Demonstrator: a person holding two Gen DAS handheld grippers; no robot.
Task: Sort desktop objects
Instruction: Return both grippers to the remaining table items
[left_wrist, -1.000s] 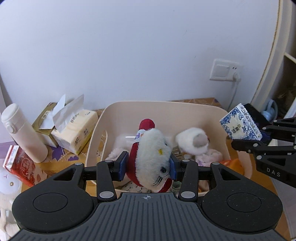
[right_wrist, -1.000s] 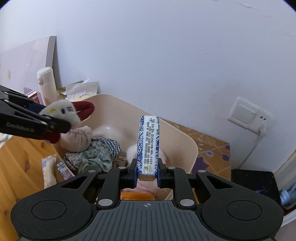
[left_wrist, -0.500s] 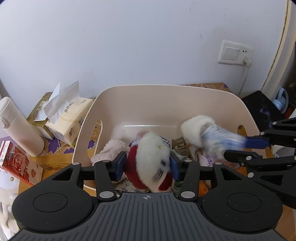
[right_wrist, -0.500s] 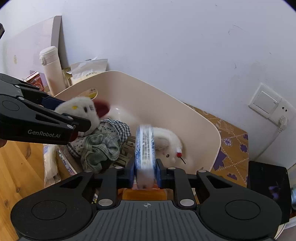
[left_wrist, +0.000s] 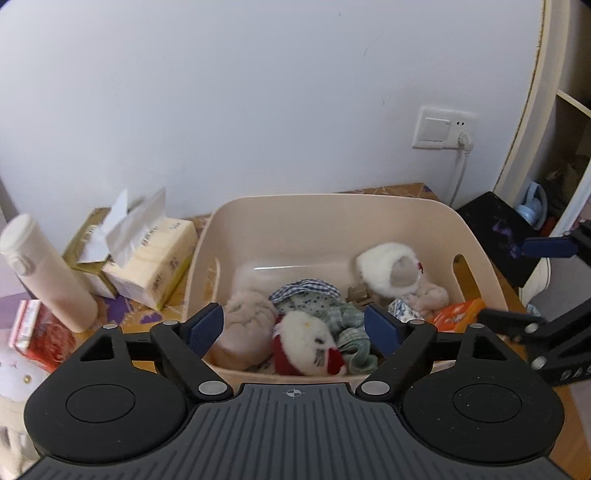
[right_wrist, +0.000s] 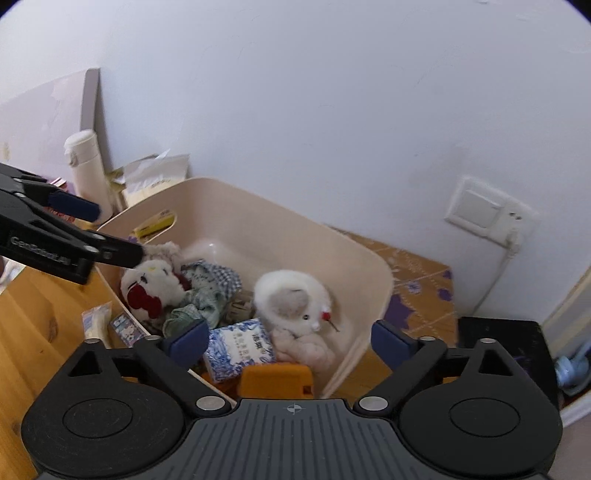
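Two fisheye views look down past black claws into a cream plastic bin standing against a pale wall.

In the left wrist view, the left claw fills the lower frame, its blue pads spread wide and holding nothing; its jaws have just been opening. Below the gap, at the lower centre of the frame, a white and red plush cat lies inside the bin, free of the pads, beside a beige fuzzy bundle and checked green cloth.

In the right wrist view, the right claw is likewise spread wide and empty, its jaws having just been opening. A blue and white tissue pack lies in the bin just right of the left-hand pad, next to a white round plush and above an orange packet.

At the left of the left wrist view, outside the bin, stand a white flask and a yellow tissue box on the worktop.
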